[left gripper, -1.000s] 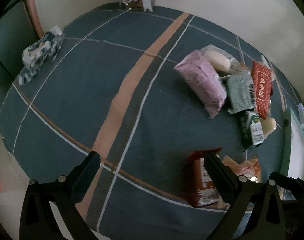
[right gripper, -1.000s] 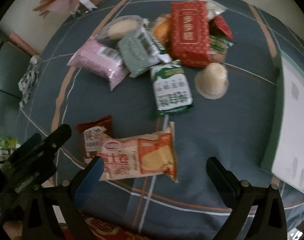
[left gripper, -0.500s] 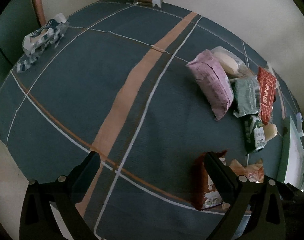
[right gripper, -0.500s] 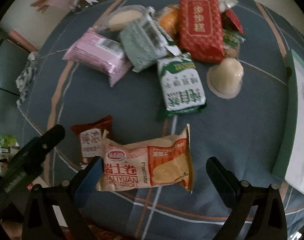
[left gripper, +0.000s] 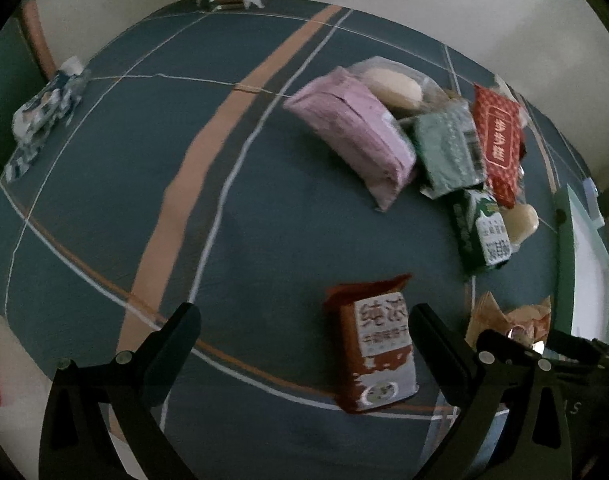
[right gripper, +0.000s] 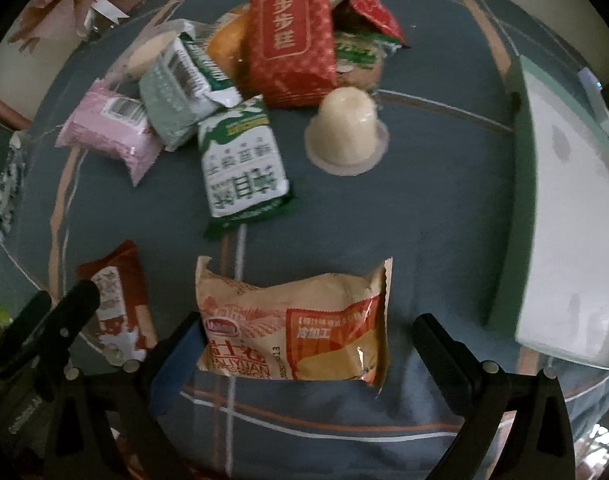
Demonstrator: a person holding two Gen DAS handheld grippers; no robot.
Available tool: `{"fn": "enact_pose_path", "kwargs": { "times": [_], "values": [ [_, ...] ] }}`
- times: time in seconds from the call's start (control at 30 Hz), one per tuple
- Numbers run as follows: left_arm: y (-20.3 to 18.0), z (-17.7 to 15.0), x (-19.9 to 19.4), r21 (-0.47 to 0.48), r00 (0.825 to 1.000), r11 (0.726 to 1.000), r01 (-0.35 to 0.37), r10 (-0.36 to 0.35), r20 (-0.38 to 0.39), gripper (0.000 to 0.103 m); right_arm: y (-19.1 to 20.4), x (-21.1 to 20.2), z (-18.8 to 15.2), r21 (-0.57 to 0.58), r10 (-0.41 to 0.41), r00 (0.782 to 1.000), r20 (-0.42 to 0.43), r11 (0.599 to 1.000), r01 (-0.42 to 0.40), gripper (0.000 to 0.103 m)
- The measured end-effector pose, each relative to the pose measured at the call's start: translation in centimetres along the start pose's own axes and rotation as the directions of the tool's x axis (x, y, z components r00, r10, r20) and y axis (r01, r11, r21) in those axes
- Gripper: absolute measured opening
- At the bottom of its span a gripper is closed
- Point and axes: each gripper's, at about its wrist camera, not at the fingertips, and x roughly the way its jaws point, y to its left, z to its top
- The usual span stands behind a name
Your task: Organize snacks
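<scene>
The left gripper (left gripper: 302,322) hangs open over the tabletop (left gripper: 104,184), its right finger just beside a brown packet (left gripper: 374,344) that lies flat between the fingers. Past it, a pink pack (left gripper: 354,136) leads a heap of snacks: a grey-green pack (left gripper: 448,152), a red pack (left gripper: 498,144), a green-white pouch (right gripper: 242,160) and a jelly cup (right gripper: 346,130). The right gripper (right gripper: 304,330) is spread wide around an orange cake bag (right gripper: 296,324), perhaps touching its left edge. A pale tray (right gripper: 564,216) sits at far right.
</scene>
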Motion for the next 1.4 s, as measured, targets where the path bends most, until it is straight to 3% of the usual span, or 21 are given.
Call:
{"fn": "enact_pose_path", "kwargs": {
  "times": [0.27,0.37,0.43,0.53,0.63,1.07,1.4],
  "values": [
    [-1.8,-0.3,-0.1,0.035,0.999,0.998,0.046,-0.045,-0.019,0.101,-2.1,1.6,0.9,0.020,-0.007,1.000,-0.012,1.000,0.008,0.103],
    [-1.8,-0.1,0.1,0.055,0.997,0.996,0.068,-0.067,-0.027,0.089,-3.0,1.3,-0.1,0.024,0.026,1.000,-0.006,0.999,-0.026,0.092],
    [-2.3,-0.1,0.4,0.070,0.996,0.994,0.078,-0.076,-0.036,0.071,-3.8,0.2,-2.1,0.021,0.046,0.999,-0.001,0.999,-0.046,0.086],
    [-2.7,-0.2,0.6,0.082,0.994,0.992,0.100,-0.096,-0.055,0.052,-3.6,0.0,-2.4,0.023,0.059,0.998,0.006,0.998,-0.059,0.082],
    [-3.4,-0.3,1.0,0.092,0.992,0.988,0.121,-0.116,-0.056,0.044,-3.6,-0.6,-2.3,0.024,0.071,0.997,0.012,0.997,-0.071,0.079],
    [-2.3,0.7,-2.1,0.074,0.991,0.988,0.136,-0.136,-0.001,0.041,-2.9,-4.0,-2.4,0.012,0.128,0.991,0.046,0.992,-0.129,0.072],
    [-3.1,1.8,-6.0,0.097,0.987,0.984,0.152,-0.157,0.037,0.041,-5.4,-7.6,-2.6,0.037,0.159,0.980,0.116,0.986,-0.164,0.072]
  ]
}}
